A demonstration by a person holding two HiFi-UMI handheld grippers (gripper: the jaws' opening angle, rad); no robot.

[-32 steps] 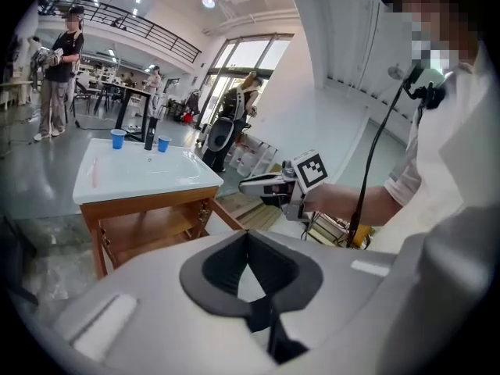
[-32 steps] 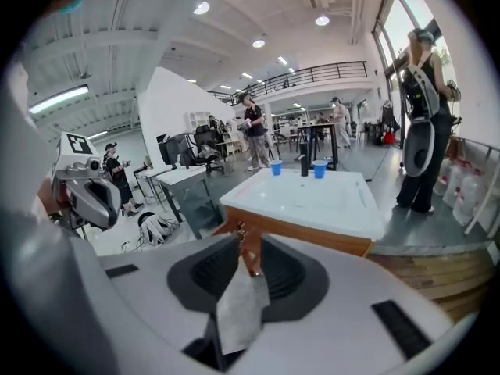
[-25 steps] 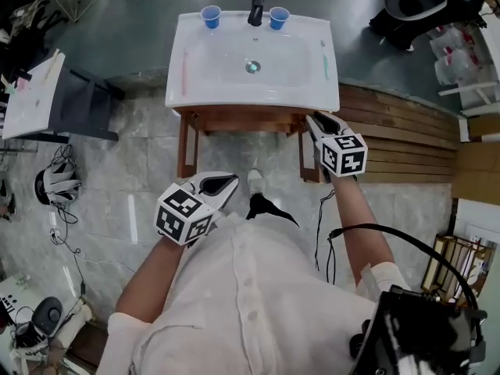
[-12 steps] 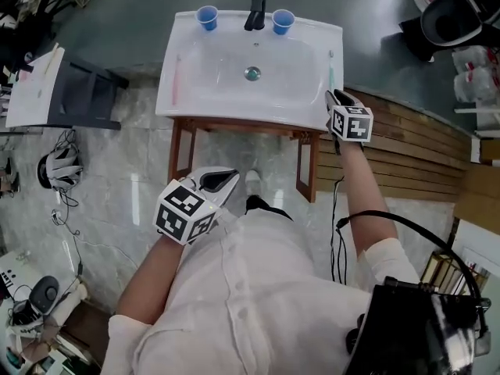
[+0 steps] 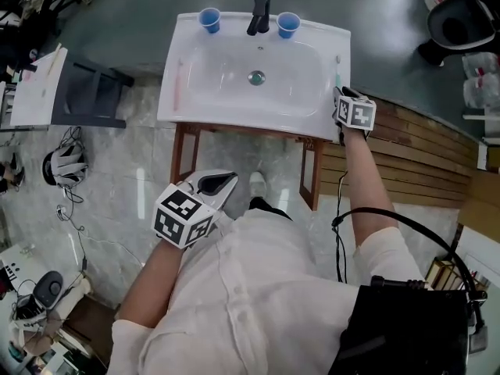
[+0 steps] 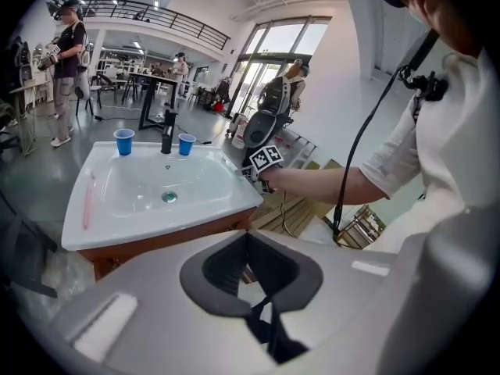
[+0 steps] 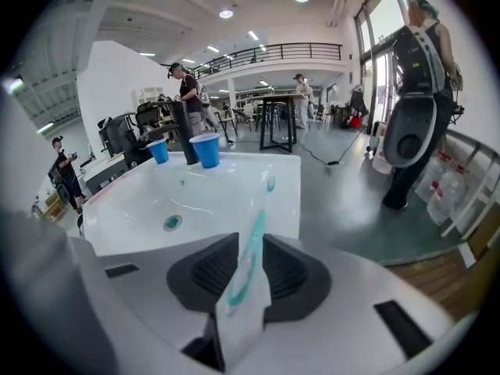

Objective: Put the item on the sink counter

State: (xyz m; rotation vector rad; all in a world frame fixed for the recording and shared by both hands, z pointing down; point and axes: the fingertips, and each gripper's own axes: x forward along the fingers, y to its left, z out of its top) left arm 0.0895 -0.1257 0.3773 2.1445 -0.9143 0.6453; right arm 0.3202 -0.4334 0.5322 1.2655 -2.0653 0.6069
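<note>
From the head view, the right gripper point(image 5: 341, 94) is out at the right-hand edge of the sink counter point(image 5: 234, 117), arm stretched forward, nose lined up with the teal toothbrush point(image 5: 337, 74) that runs along that narrow rim strip. The left gripper point(image 5: 221, 182) hangs low by the person's waist over the floor, well apart from the sink. That's sensible, because this looks like a one-handed job. At the back of the counter there's a blue cup point(image 5: 209, 18) on either side of the faucet point(image 5: 259, 12), and a pink toothbrush point(image 5: 176, 84) lies on the left rim. Over to the left gripper view: its jaws are pressed together with nothing between them, so it's idle. Beyond them you can see the counter point(image 6: 156, 226) and the right gripper point(image 6: 264, 161) parked at its far corner. Now the right gripper view, and here's the action: the right gripper point(image 7: 244, 248) has its pads closed in on the wrapped handle end of the toothbrush point(image 7: 254, 237). The brush slants away from the jaws, its head reaching out over the counter's right rim point(image 7: 291, 180). I can't say for sure whether the tip rests on the porcelain. By my read it's gripped at the tail end so the length can lie flat along that thin ledge without rolling into the basin.
</note>
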